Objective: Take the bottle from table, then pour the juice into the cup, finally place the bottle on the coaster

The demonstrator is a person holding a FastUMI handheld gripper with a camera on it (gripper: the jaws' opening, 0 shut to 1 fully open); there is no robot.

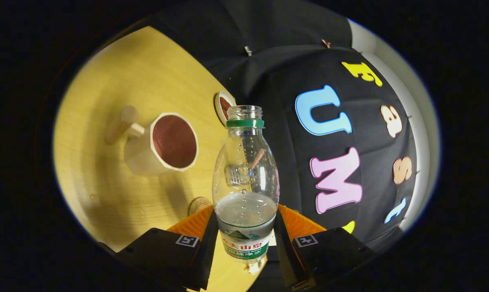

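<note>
The gripper (pixel 244 239) pinches the clear plastic bottle (pixel 245 182) (uncapped, green neck ring) around its labelled waist, lifted — probably for pouring — just right of the cream faceted cup (pixel 163 144) on the yellow wooden table (pixel 118 81).

— What do things stand on here?
— A pale yellow wood-grain counter (pixel 118 81), lit brightly from above, with soft shadows across its surface.
— And behind it?
— A black cloth wall (pixel 276 73) hangs in folds right along the counter's far edge.
— Anything past the cloth?
— A strip of plain light grey wall (pixel 421 121) curves along its far side. A small metal clip (pixel 248 50) sits on the cloth.
</note>
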